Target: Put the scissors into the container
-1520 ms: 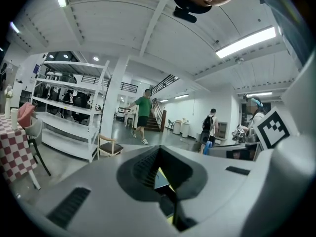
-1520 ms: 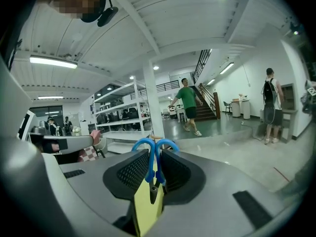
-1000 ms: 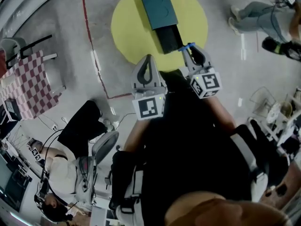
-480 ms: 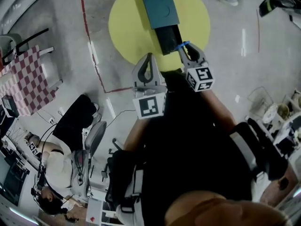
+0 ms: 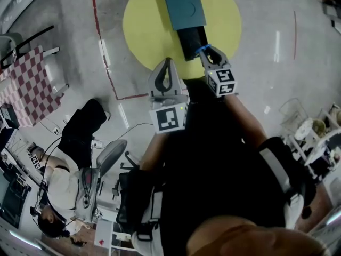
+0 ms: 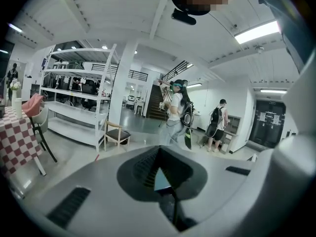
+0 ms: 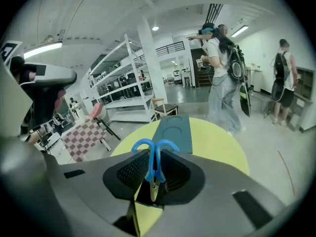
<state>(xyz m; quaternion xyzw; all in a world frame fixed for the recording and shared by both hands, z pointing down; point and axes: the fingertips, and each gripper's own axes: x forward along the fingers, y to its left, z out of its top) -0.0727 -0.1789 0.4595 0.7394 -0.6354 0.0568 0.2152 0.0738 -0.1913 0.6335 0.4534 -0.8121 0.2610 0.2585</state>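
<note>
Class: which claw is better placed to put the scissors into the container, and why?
Right. The right claw is shut on the scissors at the near end of the container. The left claw is shut, empty and off to the side.

Glossy blue plastic scissors (image 7: pixel 152 168) handles, matt grey fingers (image 7: pixel 131 169) (ribbed inner faces)

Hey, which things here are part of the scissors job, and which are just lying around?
Job: scissors, held in right claw; container; yellow table under it.
Lying about: checked table; chair; shelves.
</note>
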